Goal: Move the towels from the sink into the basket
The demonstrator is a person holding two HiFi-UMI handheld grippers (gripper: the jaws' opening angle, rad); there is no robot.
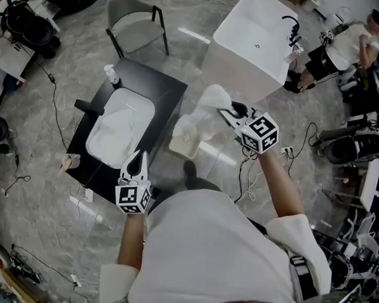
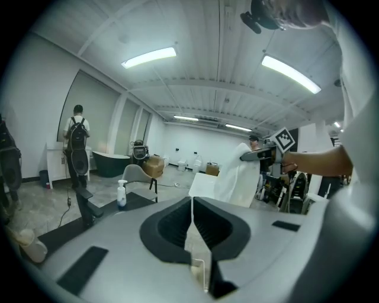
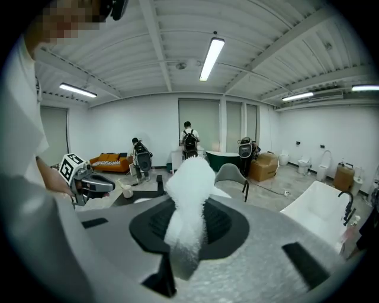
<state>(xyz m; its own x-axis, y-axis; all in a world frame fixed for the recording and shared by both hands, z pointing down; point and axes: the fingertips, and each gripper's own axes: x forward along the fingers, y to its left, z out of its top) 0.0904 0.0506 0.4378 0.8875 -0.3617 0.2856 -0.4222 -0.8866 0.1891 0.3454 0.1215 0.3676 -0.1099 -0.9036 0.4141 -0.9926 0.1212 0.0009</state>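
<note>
Holding the towel (image 1: 205, 110) pinched in my right gripper (image 1: 227, 112), I have it hanging over the basket (image 1: 178, 148), which stands beside the sink (image 1: 122, 129). My left gripper (image 1: 139, 162) is pressed together with nothing in it. If I release off-centre, the drooping tail may catch the basket's rim and spill onto the floor.

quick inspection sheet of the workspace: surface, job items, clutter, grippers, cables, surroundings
surface: black counter with white sink set in it
job's things: white towel hangs from the right gripper, near the basket beside the counter; cannot tell whether towels remain in the sink
clutter: soap bottle, black faucet on the counter
grippers: right gripper jaws shut on the towel; left gripper jaws together, empty
cables: loose cables on the floor
surroundings: chair, white bathtub, people at the edges
</note>
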